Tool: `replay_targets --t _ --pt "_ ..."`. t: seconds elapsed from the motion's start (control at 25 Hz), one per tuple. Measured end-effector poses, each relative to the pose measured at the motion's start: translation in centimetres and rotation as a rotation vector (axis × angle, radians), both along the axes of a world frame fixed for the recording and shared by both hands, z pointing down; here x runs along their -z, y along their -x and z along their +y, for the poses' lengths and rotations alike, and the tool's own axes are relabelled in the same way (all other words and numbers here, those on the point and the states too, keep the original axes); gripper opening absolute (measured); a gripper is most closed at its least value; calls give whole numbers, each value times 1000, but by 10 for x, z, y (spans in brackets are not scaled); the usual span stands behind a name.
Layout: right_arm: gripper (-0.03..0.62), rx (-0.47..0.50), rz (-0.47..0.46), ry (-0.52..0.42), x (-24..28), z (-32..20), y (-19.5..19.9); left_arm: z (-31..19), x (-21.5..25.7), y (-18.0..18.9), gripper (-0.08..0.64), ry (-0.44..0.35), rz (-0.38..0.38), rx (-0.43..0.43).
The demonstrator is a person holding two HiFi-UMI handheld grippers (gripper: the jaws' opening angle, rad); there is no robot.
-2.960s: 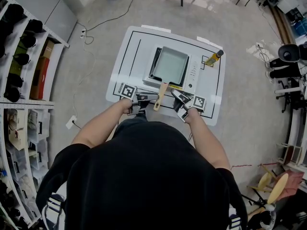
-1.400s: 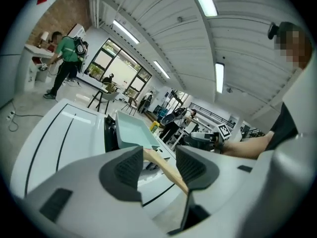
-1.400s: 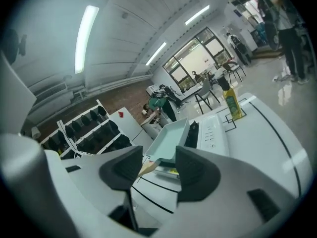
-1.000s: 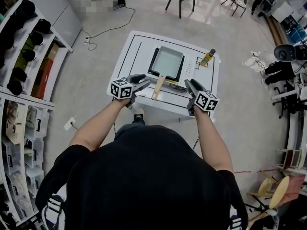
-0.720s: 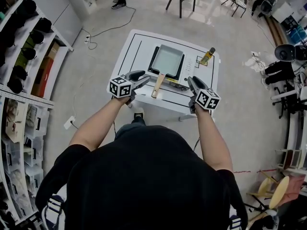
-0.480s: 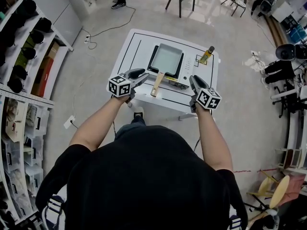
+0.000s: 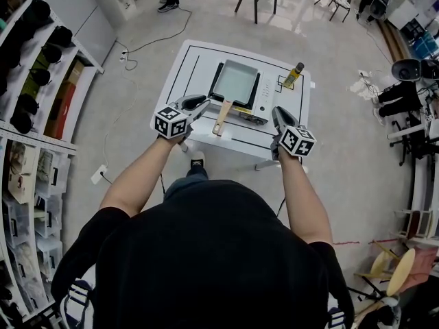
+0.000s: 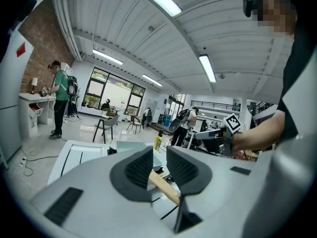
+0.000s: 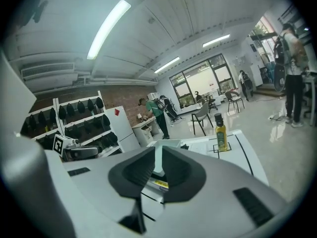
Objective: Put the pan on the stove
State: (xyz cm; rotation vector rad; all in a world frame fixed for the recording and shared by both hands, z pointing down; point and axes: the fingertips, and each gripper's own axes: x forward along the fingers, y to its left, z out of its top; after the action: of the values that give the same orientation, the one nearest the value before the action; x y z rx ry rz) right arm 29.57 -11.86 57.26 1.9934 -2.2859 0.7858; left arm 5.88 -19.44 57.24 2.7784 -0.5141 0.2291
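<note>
A: Your left claw [image 8: 159, 155] and right claw [image 9: 157, 157] are both closing on nothing, lower centre of frame, at the surface's [image 7: 185, 67] near edge.

B: The pan [image 7: 235, 81] sits on the stove [image 7: 266, 100], upper centre. Drop the left claw and you could knock its handle [image 7: 220, 118] askew.

a white rectangular table [image 7: 184, 74] marked with black outline lines carries a white box-shaped portable stove [image 7: 265, 99] near its middle. right of the stove, well apart from it, a yellow oil bottle with a black cap [image 7: 293, 75] stands upright in a small black-outlined square.
</note>
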Motion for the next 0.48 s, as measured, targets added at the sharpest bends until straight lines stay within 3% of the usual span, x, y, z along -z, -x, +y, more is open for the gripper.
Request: replay_targets --t 0.48 --pt "31 -56 29 26 -10 14 -12 10 -2 -4 64 -24 -20 9"
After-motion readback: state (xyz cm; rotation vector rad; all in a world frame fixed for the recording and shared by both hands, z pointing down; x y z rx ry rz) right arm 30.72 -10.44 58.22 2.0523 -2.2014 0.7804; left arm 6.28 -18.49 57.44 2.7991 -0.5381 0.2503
